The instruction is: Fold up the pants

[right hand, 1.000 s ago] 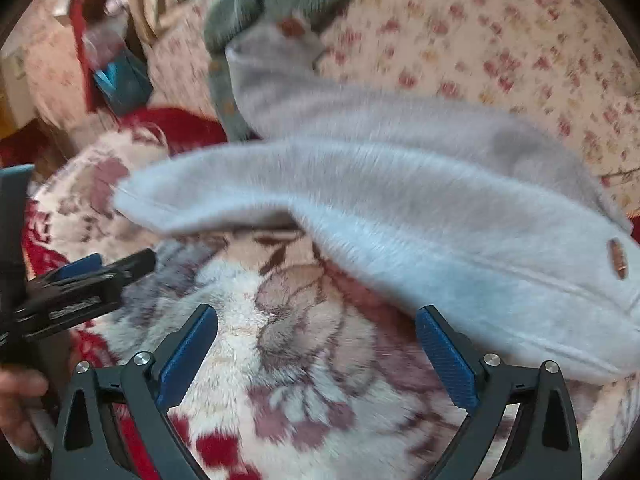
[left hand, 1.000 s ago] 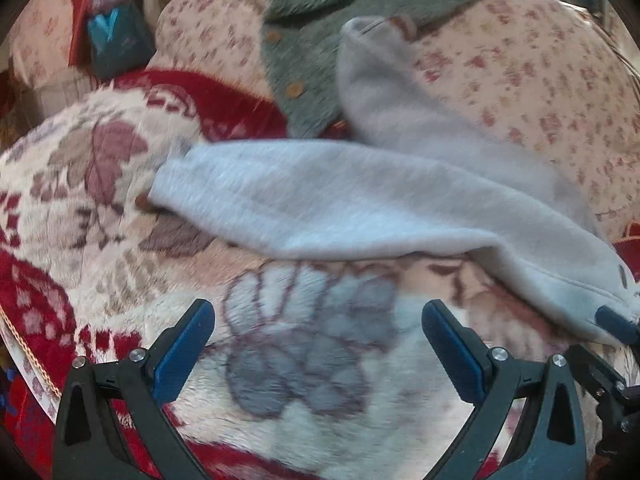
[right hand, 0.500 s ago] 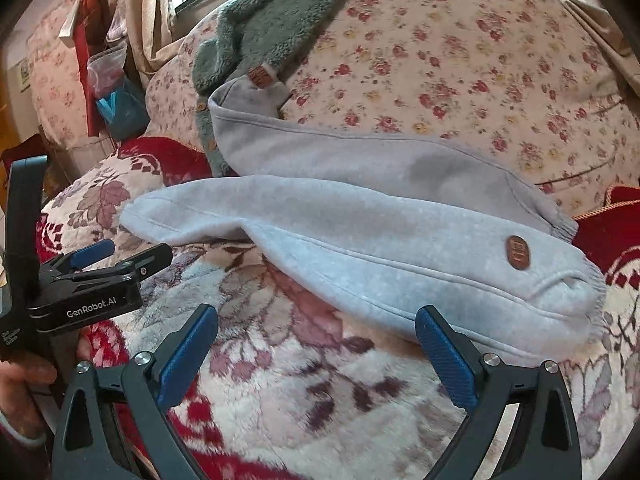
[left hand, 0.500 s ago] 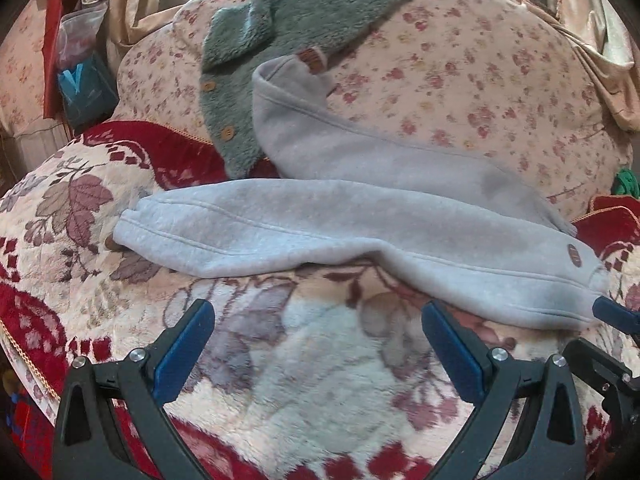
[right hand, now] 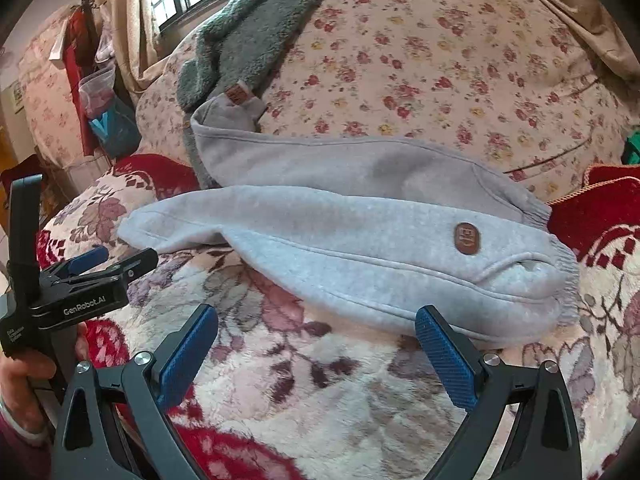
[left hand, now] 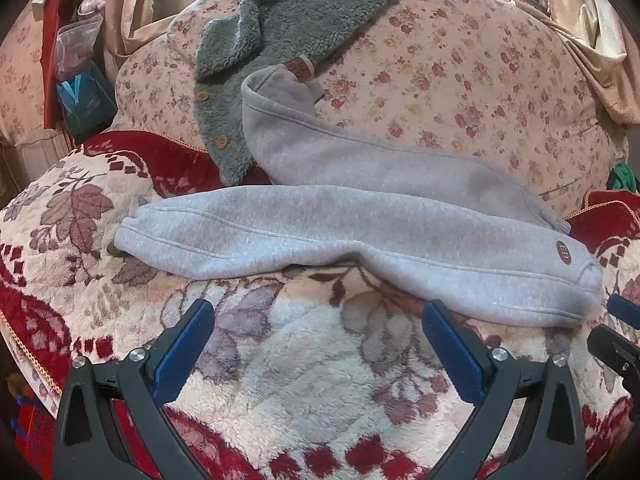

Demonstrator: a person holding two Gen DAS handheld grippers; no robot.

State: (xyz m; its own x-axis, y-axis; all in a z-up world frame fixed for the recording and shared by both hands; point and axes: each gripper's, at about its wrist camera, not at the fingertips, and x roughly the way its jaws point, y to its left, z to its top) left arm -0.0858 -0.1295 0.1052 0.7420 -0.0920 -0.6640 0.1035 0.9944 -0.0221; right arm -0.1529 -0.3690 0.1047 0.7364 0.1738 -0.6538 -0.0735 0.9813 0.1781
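While both grippers are hovering over the floral plush blanket (left hand: 304, 360), the grey fleece pants (left hand: 360, 232) are lying spread across the centre of the frame, the two legs splayed apart toward the left and the elastic waistband (right hand: 560, 276) sitting at the right. The left gripper (left hand: 318, 344) is holding its blue-padded fingers (left hand: 180, 348) wide apart with nothing between them; the right gripper (right hand: 316, 344) is doing the same, its right-hand finger (right hand: 444, 356) just short of the pants' near edge. The fold appears not yet begun: the step in hand looks like the approach for a first grasp. The next move is likely calling for one gripper to pinch a leg cuff (left hand: 132, 236) at the left and the other the waistband, so the upper leg can be laid over the lower one.

A green fleece jacket (left hand: 280, 40) with wooden buttons is draping down the flowered sofa back (left hand: 460, 80) in the upper part of the frame, and the far leg's cuff is resting against it, so a careless pinch there could be catching both garments. A blue bag (left hand: 84, 100) is sitting at the upper left, well apart.
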